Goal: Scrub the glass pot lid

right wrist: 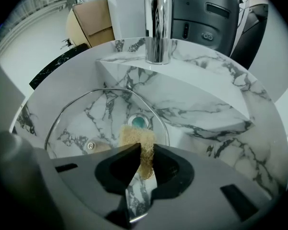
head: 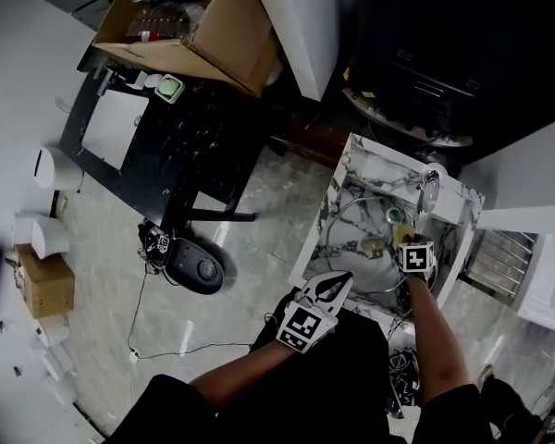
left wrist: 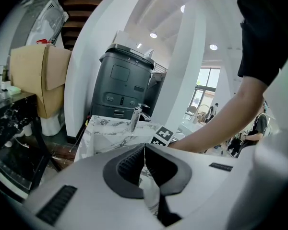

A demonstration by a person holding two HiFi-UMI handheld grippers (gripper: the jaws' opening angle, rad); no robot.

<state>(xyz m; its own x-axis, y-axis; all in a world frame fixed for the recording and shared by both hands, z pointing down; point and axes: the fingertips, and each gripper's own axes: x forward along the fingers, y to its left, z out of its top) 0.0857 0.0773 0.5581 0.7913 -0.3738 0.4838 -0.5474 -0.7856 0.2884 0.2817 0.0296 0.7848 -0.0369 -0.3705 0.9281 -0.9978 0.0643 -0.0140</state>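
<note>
The glass pot lid (right wrist: 72, 110) lies in the marble sink (right wrist: 197, 95), its knob (right wrist: 90, 146) facing up near the left. My right gripper (right wrist: 143, 147) is shut on a tan scrubbing sponge (right wrist: 136, 135), which hangs just above the lid's right part, near the drain (right wrist: 139, 122). In the head view the right gripper (head: 409, 239) is over the basin and the lid (head: 356, 213) shows as a thin rim. My left gripper (head: 337, 281) hovers at the sink's front edge, clear of the lid. In its own view the left gripper (left wrist: 144, 147) is shut on nothing.
A chrome faucet (right wrist: 157, 23) stands at the sink's back. Behind it is a dark grey machine (left wrist: 125, 85). A black table (head: 166, 137) with a cardboard box (head: 194, 26) stands to the left. A round black device (head: 199, 268) and cables lie on the floor.
</note>
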